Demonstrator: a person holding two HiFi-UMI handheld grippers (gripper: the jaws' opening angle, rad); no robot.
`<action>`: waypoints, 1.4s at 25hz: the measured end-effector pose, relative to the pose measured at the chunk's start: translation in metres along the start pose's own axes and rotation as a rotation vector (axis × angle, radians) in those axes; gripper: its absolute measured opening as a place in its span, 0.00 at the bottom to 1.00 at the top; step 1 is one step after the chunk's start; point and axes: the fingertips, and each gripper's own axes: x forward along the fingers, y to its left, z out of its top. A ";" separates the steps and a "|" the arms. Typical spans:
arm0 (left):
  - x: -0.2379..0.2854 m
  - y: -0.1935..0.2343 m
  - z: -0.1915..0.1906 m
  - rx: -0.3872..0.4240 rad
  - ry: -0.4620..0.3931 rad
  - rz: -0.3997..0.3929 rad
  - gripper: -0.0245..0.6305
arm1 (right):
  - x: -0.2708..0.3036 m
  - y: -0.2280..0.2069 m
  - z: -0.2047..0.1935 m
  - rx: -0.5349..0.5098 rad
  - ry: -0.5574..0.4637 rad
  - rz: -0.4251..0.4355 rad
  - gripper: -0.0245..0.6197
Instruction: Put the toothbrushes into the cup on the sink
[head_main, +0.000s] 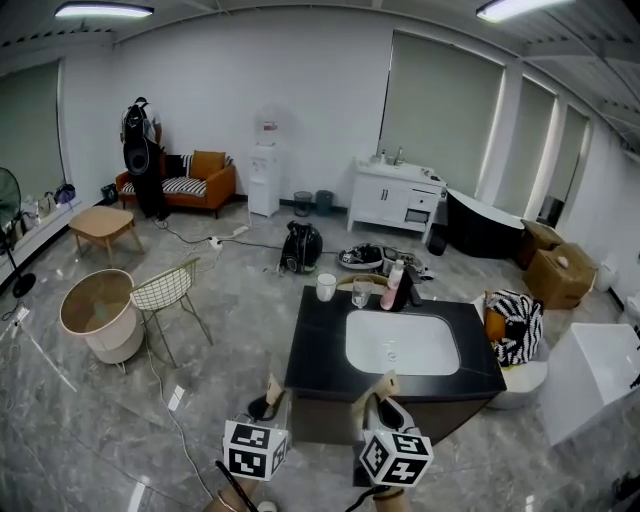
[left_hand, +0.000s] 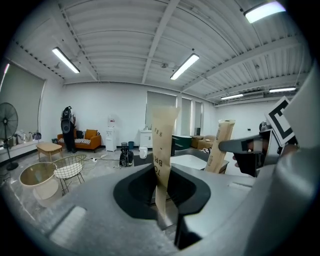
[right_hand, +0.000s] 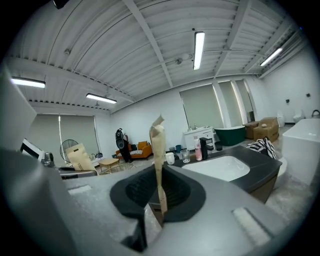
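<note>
Closest to the head camera, at six o'clock, the left tool (head_main: 268, 402) and the right tool (head_main: 386, 402) point side by side toward a dark tabletop (head_main: 315, 355) with a white sink (head_main: 425, 350) set into it. Each tool is clenched on a tall brown paper sleeve standing upright between its jaws, pinched near its lower end: the left toothbrush (head_main: 273, 386) in the left tool, the right toothbrush (head_main: 386, 384) in the right. Both toothbrushes hang in the air by the tabletop's near edge, well apart from the cups. At twelve o'clock, along the far edge behind the sink, a white cup (head_main: 326, 287), a clear glass (head_main: 361, 293), a pink bottle (head_main: 391, 287) and a dark dispenser (head_main: 407, 286) stand in a row. The step in hand appears to be the carry toward the sink. The next move likely calls for reaching across the sink, holding one sleeve upright over a cup's mouth, lowering it in and only then loosening the jaws, one tool at a time. Which of the two vessels is the intended cup cannot be told. The brushes themselves are hidden inside the paper, the print on the left sleeve is only partly readable, the tools' handles run off the bottom edge, and the cups are too small to show their contents.
</note>
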 end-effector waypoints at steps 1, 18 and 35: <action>0.003 0.002 -0.001 0.001 0.003 0.002 0.10 | 0.004 0.000 -0.002 0.003 0.005 0.002 0.08; 0.100 0.044 0.024 -0.025 -0.022 -0.039 0.10 | 0.094 -0.019 0.018 -0.017 0.013 -0.045 0.08; 0.215 0.114 0.076 -0.022 -0.043 -0.092 0.10 | 0.218 -0.024 0.070 -0.017 -0.011 -0.089 0.08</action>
